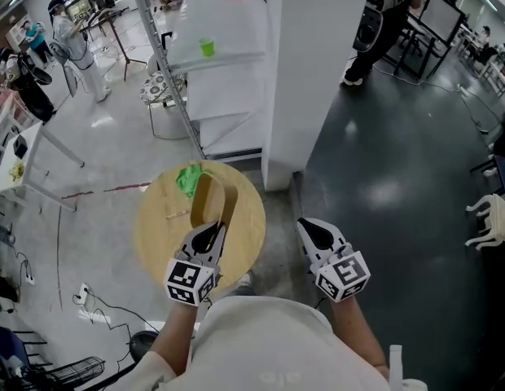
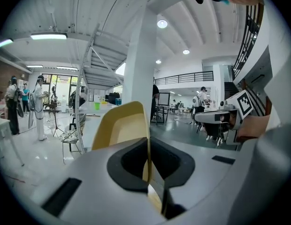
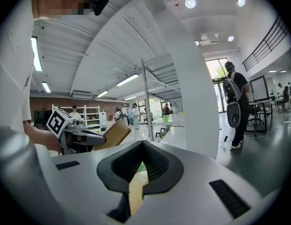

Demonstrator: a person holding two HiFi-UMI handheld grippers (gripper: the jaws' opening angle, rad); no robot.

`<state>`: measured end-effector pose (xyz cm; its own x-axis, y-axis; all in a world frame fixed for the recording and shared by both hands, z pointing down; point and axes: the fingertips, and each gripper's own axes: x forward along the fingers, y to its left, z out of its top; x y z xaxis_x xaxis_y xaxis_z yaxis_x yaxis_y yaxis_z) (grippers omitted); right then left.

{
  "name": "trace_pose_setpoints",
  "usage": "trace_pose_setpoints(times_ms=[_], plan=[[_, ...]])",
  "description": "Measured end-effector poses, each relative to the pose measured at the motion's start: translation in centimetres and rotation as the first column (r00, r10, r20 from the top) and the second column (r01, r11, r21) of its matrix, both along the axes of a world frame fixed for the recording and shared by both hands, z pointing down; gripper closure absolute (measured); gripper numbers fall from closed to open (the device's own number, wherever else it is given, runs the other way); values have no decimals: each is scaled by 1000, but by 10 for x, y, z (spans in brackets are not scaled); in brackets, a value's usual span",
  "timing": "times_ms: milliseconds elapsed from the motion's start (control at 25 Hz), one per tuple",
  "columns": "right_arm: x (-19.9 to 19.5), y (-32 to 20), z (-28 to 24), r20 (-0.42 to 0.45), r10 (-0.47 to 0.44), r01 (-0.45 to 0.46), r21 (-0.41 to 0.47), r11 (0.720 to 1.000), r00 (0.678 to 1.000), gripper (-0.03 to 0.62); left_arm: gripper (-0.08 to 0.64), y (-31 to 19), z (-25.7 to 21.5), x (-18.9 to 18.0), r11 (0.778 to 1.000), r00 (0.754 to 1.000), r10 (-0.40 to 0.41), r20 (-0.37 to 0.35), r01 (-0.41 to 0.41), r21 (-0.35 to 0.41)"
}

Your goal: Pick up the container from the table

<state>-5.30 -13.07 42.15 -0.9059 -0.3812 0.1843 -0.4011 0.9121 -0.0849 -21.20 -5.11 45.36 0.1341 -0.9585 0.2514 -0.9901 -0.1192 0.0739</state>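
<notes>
Your shirt fills the bottom of the head view, and just past it both arms reach forward. Your left hand-held gripper is clamped on the container. In the left gripper view its jaws pinch one thin tan wall edge-on, with the rest of the shell rising ahead of them.

The container is a long tan trough. Its long axis runs straight away from that gripper, out over the middle of the round desk. You hold it by its near end, so most of its length hangs beyond the jaws. It looks raised off the desk rather than resting on it, though from above I cannot see a gap beneath it. A crumpled green thing lies on the desk by the container's far end; whether they touch I cannot tell.

Your right hand-held gripper is off to the right of the desk, over the dark floor, well apart from the container. Its jaws are drawn together to a thin slit with nothing between them. In the right gripper view the container lies to its left and slightly ahead.

So the left hand is the one that counts. The pick-up seems nearly done, on a one-wall pinch at one end. With that grip the far end could sag or swing, so hold the long axis in line with the gripper as you lift.
</notes>
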Motion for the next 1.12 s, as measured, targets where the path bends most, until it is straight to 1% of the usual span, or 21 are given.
trace_pose_setpoints(times_ms=[120,320,480,640,1120], plan=[[-8,4,2,6,-28,28,-2,1000,1000,566,531,6,1,-6,1000,1000,-22,-1,22,5],[-15,9,7,8,-50,50,-8,999,999,566,531,13,5,-9,999,999,-34,-1,34,-1],[-20,13,12,-8,-49,49,-14,999,999,566,531,16,8,-12,999,999,-36,-5,36,-12],[-17,10,16,-24,-40,39,-18,999,999,566,531,14,7,-10,1000,1000,-30,-3,30,-8],[-16,6,21,-28,-24,24,-17,1000,999,566,531,4,11,-6,1000,1000,-10,-7,10,3]])
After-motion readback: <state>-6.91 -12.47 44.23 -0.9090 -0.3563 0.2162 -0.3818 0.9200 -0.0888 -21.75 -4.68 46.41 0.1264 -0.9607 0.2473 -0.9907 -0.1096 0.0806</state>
